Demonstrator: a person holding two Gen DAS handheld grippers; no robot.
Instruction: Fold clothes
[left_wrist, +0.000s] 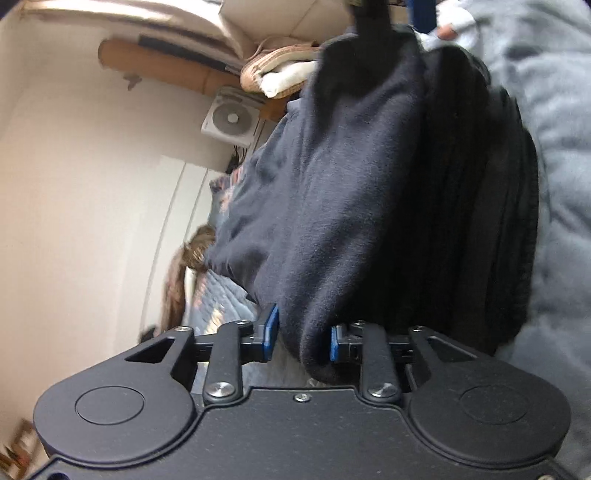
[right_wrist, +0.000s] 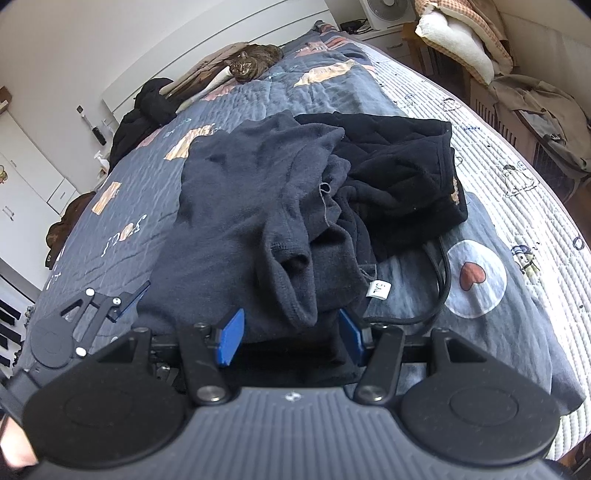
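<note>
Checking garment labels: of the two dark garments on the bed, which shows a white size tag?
The navy fleece, nearest the tongs; the black quilted jacket shows none.

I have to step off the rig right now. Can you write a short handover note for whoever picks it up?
Left gripper: shut on a fold of the navy garment.
Right gripper: jaws apart around the garment's near edge; grip unclear.
Navy garment lies bunched on the bed quilt, partly over a black fleece. A cat sits at the far end.
Done: nothing folded.
Left: flatten and fold both.
</note>
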